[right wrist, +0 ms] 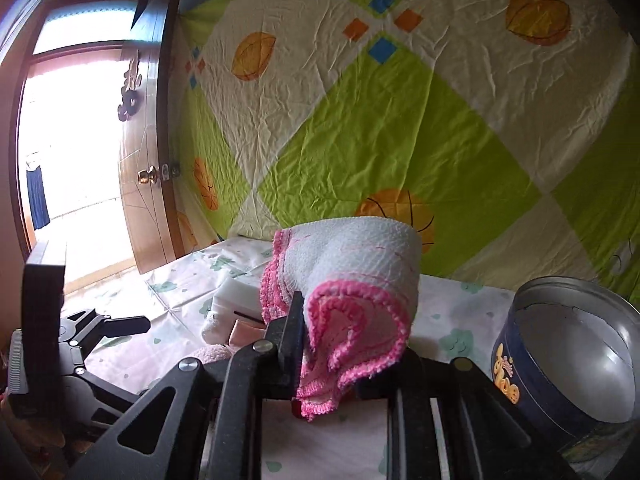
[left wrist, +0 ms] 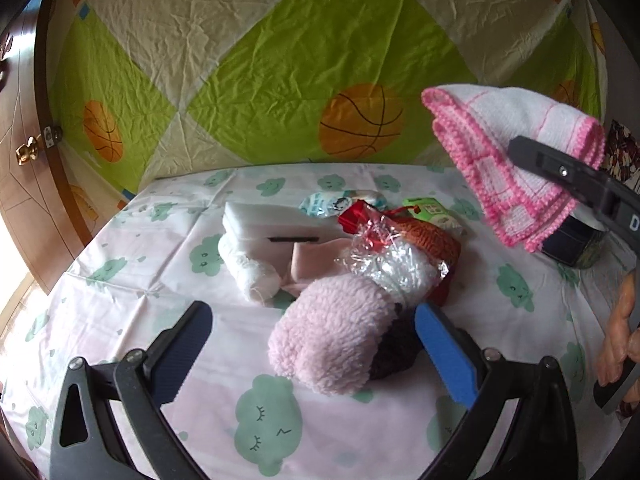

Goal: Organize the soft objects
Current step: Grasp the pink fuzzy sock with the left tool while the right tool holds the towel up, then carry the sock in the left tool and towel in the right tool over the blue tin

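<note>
Pink-edged knitted cloth [right wrist: 352, 292] hangs clamped in right gripper [right wrist: 344, 344], above tin [right wrist: 560, 364].

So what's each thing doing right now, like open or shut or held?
Pink-edged white knitted cloth: held up, folded.
Right gripper: shut on the cloth.
Left gripper: open, empty.
Fluffy pink plush item: lying on the table.
Round blue tin: open, looks empty.
Wooden door: open.

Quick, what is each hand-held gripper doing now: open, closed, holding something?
Left hand-held gripper: open, around the pink fleece item, not gripping it.
Right hand-held gripper: closed on the pink-edged knitted cloth.
</note>
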A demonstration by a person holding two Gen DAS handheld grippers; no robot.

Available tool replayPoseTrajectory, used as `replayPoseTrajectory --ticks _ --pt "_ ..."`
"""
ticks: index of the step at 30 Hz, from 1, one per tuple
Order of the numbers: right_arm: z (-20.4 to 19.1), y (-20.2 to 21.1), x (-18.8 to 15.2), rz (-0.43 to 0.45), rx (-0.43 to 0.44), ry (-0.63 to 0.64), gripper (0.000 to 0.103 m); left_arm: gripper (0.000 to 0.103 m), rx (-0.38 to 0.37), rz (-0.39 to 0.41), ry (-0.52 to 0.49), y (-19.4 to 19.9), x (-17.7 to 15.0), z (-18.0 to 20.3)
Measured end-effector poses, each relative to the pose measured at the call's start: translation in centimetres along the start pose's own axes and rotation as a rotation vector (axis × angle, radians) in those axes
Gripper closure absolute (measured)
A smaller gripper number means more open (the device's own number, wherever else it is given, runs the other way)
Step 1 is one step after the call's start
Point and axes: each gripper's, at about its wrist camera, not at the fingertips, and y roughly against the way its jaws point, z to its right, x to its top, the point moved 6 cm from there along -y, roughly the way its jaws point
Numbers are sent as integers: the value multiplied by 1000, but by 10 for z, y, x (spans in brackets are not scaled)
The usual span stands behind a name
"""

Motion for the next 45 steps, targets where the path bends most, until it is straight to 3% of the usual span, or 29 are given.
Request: replayPoseTrajectory --ticks 3,6,7,8,13,18,22,27,35,45 --pt "16 18 -7 34 -67 1 83 2 22 -20 -30 -10 1 10" --pt "30 18 -19 18 -117 -11 83 22 71 -87 -32 -29 -2 10" --pt "33 17 -22 8 -122 -23 83 37 68 -111 -23 -34 -3 9" --pt "36 15 -25 -1 -124 -34 83 58 55 -128 -15 -38 -4 9" --pt "36 17 -27 11 -128 -37 83 81 -85 -158 63 -44 -7 4" --pt "36 25 -24 47 -148 -33 83 81 -154 -70 164 -28 -1 -10" --pt "44 39 -16 100 -181 -35 83 81 -137 1 169 -10 13 -13" --pt "78 58 -8 147 -278 -51 83 81 -109 91 89 15 37 7" --pt "153 90 -16 168 -447 -98 83 81 -193 130 16 16 65 72" --pt "199 98 -25 116 -523 -129 83 81 -291 138 -25 0 91 162"
